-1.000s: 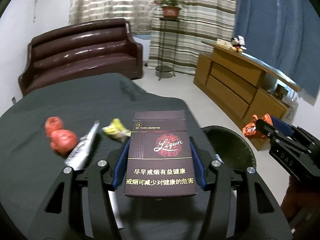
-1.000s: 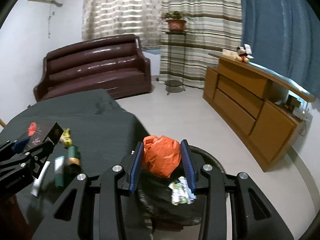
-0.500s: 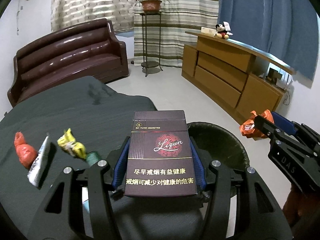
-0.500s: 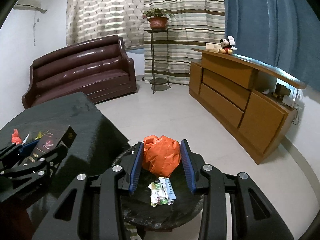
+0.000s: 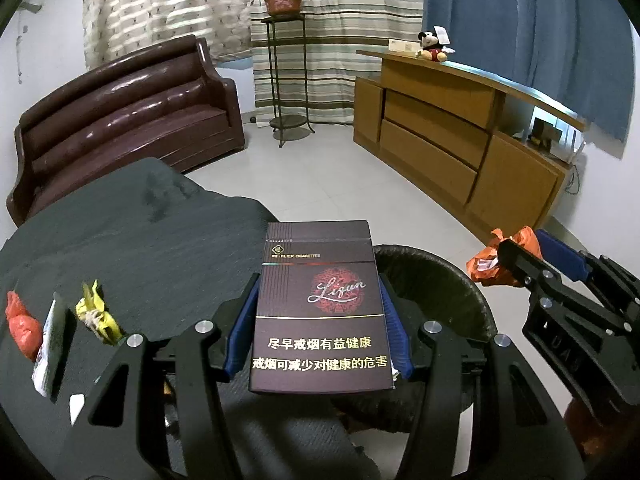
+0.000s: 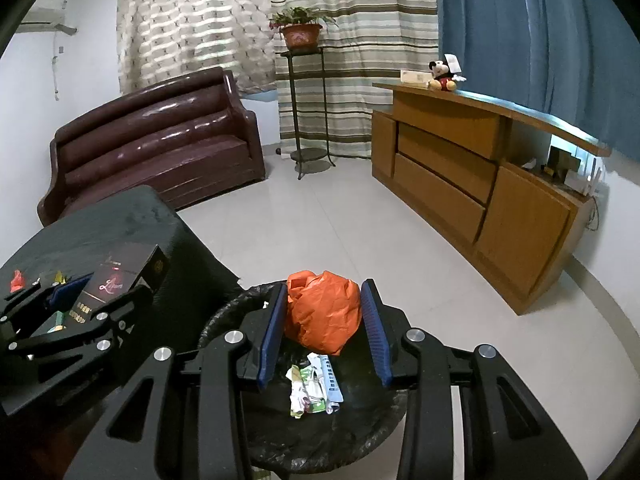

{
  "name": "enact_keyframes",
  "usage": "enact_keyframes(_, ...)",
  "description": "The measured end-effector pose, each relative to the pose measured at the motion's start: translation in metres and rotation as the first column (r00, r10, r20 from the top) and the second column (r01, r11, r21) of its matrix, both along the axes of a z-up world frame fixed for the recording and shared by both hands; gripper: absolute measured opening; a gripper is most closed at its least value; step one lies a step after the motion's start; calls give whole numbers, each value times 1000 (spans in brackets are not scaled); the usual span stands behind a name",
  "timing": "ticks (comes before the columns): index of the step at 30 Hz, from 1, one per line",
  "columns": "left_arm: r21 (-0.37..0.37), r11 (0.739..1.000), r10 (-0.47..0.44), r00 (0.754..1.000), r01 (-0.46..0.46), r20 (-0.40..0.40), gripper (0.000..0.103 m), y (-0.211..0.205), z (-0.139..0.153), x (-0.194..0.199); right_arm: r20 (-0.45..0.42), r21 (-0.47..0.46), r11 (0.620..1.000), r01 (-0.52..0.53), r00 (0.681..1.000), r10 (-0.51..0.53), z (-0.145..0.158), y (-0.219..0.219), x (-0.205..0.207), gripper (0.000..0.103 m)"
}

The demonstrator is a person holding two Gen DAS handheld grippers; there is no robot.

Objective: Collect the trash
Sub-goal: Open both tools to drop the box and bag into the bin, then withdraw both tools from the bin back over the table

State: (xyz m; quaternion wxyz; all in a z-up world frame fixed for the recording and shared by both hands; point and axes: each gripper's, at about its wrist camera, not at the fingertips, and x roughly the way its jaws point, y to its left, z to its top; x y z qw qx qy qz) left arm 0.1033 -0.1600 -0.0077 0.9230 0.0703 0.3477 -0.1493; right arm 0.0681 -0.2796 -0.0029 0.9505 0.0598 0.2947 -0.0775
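- My right tongs (image 6: 324,334) are clamped on a crumpled orange bag (image 6: 323,312), held directly above the open mouth of the black-lined bin (image 6: 224,316), so that letting go should drop it straight in.
- Wrappers (image 6: 316,388) already lie at the bottom of the bin, which tells me this is where the trash goes.
- My left tongs (image 5: 318,320) grip a dark cigarette pack (image 5: 320,312) by its long sides, face up, at the edge of the dark-covered surface (image 5: 140,240) and just reaching over the near rim of the bin, so I judge it is next in line.
- The pack reads "Liqun" in silver script over a red emblem, with small gold lettering "FILTER CIGARETTES" above.
- Two lines of Chinese health warning run along its lower half: 尽早戒烟有益健康 and 戒烟可减少对健康的危害.
- Uncollected on the surface to my left: a red scrap (image 5: 22,324), a silver-and-white wrapper (image 5: 50,350) and a yellow wrapper (image 5: 96,312); any print on them is too small to read.
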Motion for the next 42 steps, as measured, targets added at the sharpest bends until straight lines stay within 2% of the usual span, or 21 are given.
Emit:
enact_keyframes(6,22,1000,-3,1000,3,-13,56,-9,-5,9,-14,31,999,16,1000,-16,-6,-9,6,42)
enact_keyframes(10,25,1000,10,1000,-9,-21,66,-10,-8,11,-21,58,998,26,999,-25,-9,-16,8,45)
enact_keyframes(22,19,999,27,999,-27,-28,67,-5,-7,14,-24,59,998,22,999,-20,-11,-13,5,46)
enact_keyframes(27,18,999,27,999,-27,-28,67,-5,-8,14,-26,77,997,23,999,-21,-10,-19,6,57)
enact_keyframes(37,15,999,33,999,-32,-29,67,-1,-5,13,-31,79,997,22,999,-20,-11,-17,6,57)
enact_keyframes(42,9,999,46,999,-46,-26,67,14,3,3,-26,81,997,3,1000,-1,-10,-13,5,57)
